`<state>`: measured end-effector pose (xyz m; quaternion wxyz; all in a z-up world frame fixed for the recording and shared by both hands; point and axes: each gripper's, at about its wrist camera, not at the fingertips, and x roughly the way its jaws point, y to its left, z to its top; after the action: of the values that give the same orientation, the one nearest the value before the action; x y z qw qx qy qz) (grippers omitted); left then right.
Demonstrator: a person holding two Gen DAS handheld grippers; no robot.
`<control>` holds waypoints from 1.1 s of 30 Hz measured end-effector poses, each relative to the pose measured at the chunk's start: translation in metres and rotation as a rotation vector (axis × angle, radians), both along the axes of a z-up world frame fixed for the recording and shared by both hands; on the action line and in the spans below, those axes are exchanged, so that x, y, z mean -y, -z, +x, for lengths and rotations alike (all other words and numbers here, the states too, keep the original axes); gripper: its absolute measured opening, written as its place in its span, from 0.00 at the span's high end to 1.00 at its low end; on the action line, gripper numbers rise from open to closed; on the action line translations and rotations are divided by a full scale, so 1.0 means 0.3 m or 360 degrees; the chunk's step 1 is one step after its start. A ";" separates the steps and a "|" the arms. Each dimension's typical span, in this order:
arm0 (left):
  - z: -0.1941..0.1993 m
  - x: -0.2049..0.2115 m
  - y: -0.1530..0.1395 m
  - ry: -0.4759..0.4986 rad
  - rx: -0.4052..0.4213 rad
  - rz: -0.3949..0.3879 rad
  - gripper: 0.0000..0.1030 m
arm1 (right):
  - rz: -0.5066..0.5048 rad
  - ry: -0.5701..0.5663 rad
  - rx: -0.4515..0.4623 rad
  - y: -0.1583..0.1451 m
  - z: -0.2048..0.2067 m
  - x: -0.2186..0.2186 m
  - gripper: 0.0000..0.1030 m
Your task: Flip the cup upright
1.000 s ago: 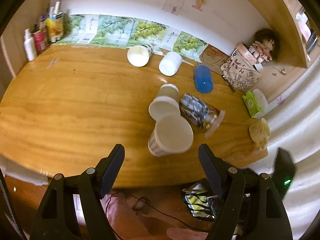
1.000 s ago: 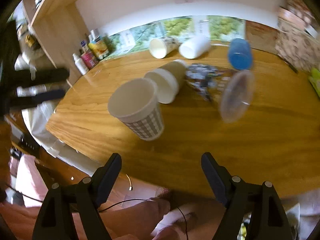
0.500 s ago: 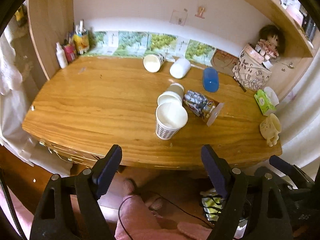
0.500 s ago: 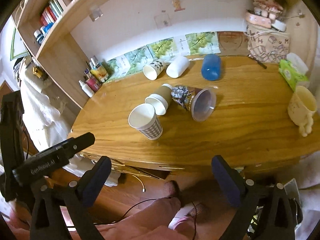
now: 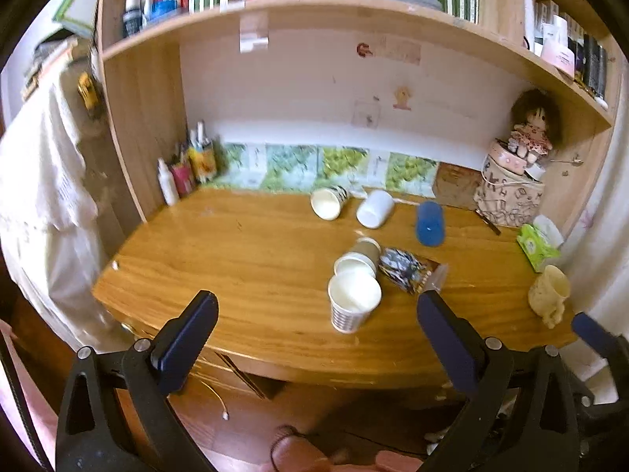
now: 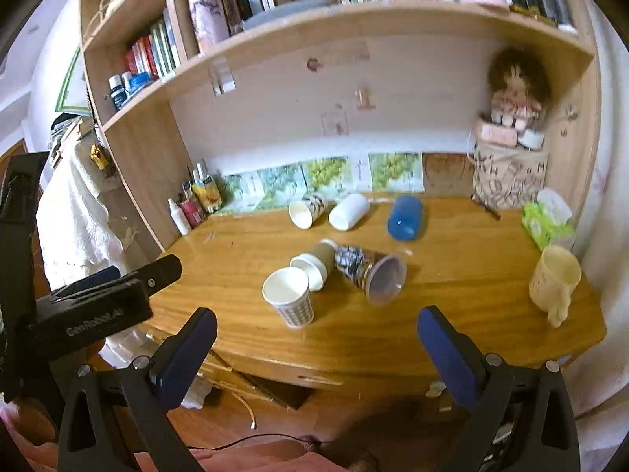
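A checked paper cup [image 5: 353,305] stands upright near the front edge of the wooden desk [image 5: 243,259]; it also shows in the right wrist view [image 6: 290,297]. Behind it lie a brown cup [image 5: 358,261] and a patterned clear cup [image 6: 371,273] on their sides. Farther back lie a patterned paper cup [image 6: 306,210], a white cup [image 6: 348,211] and a blue cup [image 6: 405,218]. My left gripper [image 5: 316,338] is open and empty, held back from the desk front. My right gripper [image 6: 314,346] is open and empty, also off the desk.
Bottles [image 5: 184,173] stand at the back left corner. A doll on a patterned box [image 5: 515,181], a green tissue pack [image 5: 538,242] and a cream mug [image 5: 550,295] sit at the right. A bookshelf [image 6: 334,19] overhangs the desk. The left gripper's body [image 6: 78,306] shows at left.
Both grippers have pulled back and up, away from the desk. The checked cup stays upright where it was. Both stay open.
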<state>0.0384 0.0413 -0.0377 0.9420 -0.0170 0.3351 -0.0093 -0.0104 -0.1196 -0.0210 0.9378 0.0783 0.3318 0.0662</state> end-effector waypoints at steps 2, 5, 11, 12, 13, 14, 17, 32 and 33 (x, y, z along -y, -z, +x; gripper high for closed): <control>-0.016 0.012 -0.011 0.0004 0.0067 0.0031 0.02 | -0.0018 0.0012 0.0052 -0.012 -0.012 0.001 0.01; -0.035 0.028 -0.030 -0.0001 0.0157 0.0085 0.02 | -0.0039 0.0050 0.0128 -0.031 -0.024 0.009 0.01; -0.039 0.034 -0.051 0.0004 0.0241 0.0106 0.02 | -0.0051 0.0125 0.0224 -0.054 -0.036 0.030 0.01; -0.041 0.034 -0.056 0.0007 0.0252 0.0106 0.02 | -0.0045 0.0142 0.0246 -0.058 -0.038 0.035 0.01; -0.044 0.035 -0.061 0.0014 0.0266 0.0103 0.02 | -0.0035 0.0158 0.0270 -0.063 -0.043 0.042 0.01; -0.047 0.039 -0.064 0.0023 0.0279 0.0100 0.02 | -0.0023 0.0170 0.0293 -0.069 -0.044 0.050 0.01; -0.055 0.052 -0.075 0.0040 0.0328 0.0116 0.02 | -0.0004 0.0197 0.0326 -0.074 -0.043 0.063 0.01; -0.033 0.065 -0.076 0.0054 0.0357 0.0136 0.02 | 0.0009 0.0142 0.0253 -0.045 0.006 0.054 0.01; -0.031 0.066 -0.076 0.0056 0.0355 0.0133 0.02 | 0.0009 0.0139 0.0250 -0.044 0.008 0.055 0.01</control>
<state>0.0290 0.0215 -0.0150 0.9730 0.0294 0.2284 -0.0135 -0.0080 -0.1360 -0.0076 0.9627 0.0900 0.2532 0.0321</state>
